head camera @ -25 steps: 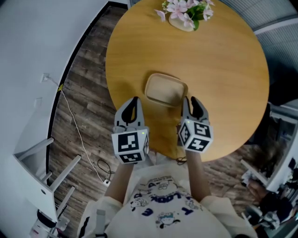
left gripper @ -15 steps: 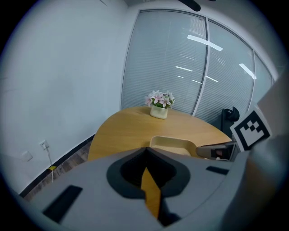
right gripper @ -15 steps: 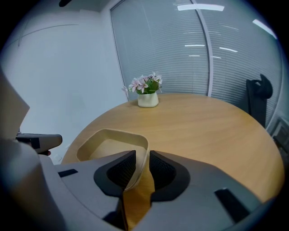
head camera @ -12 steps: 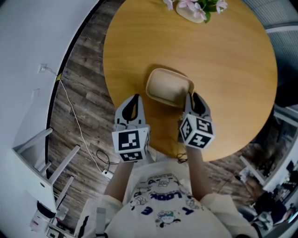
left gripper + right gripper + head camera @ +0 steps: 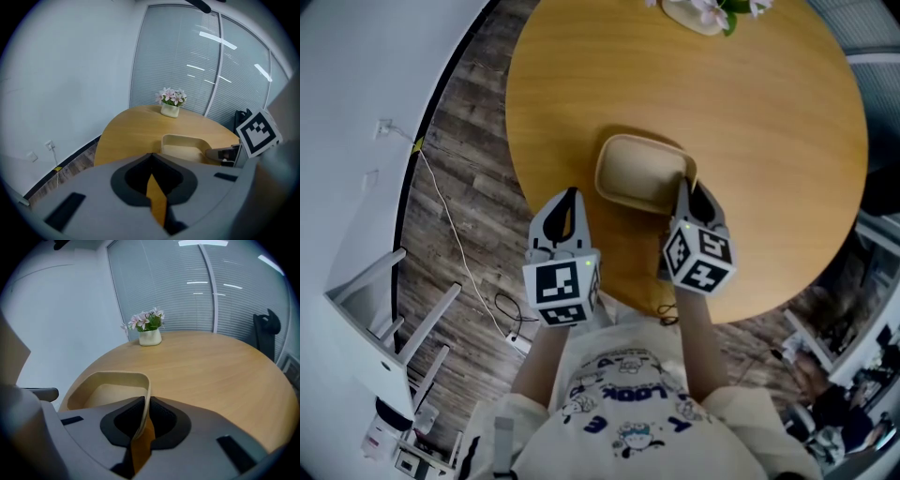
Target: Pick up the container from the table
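In the head view, a white cable (image 5: 450, 253) trails over the wood floor (image 5: 478, 122) at the left of the frame. Right of it, below centre, the left gripper (image 5: 570, 199) hangs over the near edge of the round table (image 5: 769, 122). It is close to the left of the container (image 5: 642, 173) but apart from it. In its own view its jaws are drawn together to a thin slit with nothing between them.

The beige container sits at centre frame on the table, open side up and empty. The right gripper (image 5: 684, 192) meets its lower right corner. In the right gripper view the jaws are closed on the container's thin right wall, whose rim runs down between them. A flower pot (image 5: 698, 11) stands at the table's far edge, at the top of the frame, well apart from the container.
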`<state>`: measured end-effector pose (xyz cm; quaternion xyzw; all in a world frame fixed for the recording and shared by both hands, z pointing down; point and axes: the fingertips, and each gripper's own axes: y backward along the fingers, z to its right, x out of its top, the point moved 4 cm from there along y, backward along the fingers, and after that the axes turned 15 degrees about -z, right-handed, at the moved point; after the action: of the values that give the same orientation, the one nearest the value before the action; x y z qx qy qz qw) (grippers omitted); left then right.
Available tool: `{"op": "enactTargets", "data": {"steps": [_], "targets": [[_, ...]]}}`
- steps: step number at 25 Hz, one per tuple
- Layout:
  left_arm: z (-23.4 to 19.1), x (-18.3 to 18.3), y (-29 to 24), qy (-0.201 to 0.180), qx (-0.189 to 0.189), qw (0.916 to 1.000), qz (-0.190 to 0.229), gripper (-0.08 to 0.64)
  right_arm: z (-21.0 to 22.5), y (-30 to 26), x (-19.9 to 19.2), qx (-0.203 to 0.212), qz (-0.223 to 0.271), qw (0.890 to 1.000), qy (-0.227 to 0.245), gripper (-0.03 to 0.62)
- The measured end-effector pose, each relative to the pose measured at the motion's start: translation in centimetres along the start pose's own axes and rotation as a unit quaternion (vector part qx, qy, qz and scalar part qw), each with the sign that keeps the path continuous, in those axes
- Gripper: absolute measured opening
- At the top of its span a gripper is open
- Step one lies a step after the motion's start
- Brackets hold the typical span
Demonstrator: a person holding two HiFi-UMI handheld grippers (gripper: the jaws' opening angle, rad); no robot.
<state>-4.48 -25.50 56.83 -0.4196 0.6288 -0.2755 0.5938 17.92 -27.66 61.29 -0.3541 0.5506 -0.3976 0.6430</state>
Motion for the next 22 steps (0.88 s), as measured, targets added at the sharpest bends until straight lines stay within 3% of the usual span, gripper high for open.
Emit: {"op": "enactTargets", "data": {"steps": [16,22], "targets": [[-1.3,0.2,3.9,0.022,0.001,0.9991,0.036,0.003,-1.7,3.9,0.7,0.013,0.056,0.998,-0.023,0.015],[-1.3,1.7,7.2,0.019,-0.005,0.9964,0.082,0.003,-2.4,8.1,1.0,0.007,0.096,0.995,-0.036,0.015]]}}
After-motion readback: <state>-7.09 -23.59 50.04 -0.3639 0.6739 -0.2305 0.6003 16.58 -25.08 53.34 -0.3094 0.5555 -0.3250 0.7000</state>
